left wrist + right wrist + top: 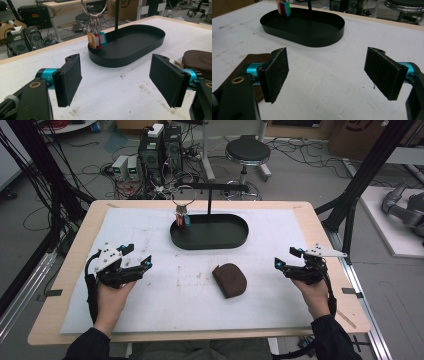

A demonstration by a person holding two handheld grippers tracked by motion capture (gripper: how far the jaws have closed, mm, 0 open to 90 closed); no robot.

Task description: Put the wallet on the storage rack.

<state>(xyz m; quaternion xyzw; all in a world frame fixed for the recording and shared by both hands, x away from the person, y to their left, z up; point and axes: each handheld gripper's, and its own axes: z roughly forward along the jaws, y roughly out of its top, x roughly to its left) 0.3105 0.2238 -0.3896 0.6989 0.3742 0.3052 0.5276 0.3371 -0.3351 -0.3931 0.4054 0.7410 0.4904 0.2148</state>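
Resting on a white mat (150,315) that covered a wooden table (65,270), two hand-held grippers sat well apart, one at each side. The left gripper (136,257) lay at the near left, its jaws spread wide with nothing between them. The right gripper (286,258) lay at the near right, its jaws likewise spread wide and empty. Between them, slightly nearer the right one, a brown leather pouch (230,280) lay flat on the mat, touching neither gripper. Beyond it, at the far middle of the mat, stood a black oval tray (220,242) with a thin black post (209,200) rising from it. A metal ring (183,195) of coloured key tags (183,218) hung over the tray's left end.
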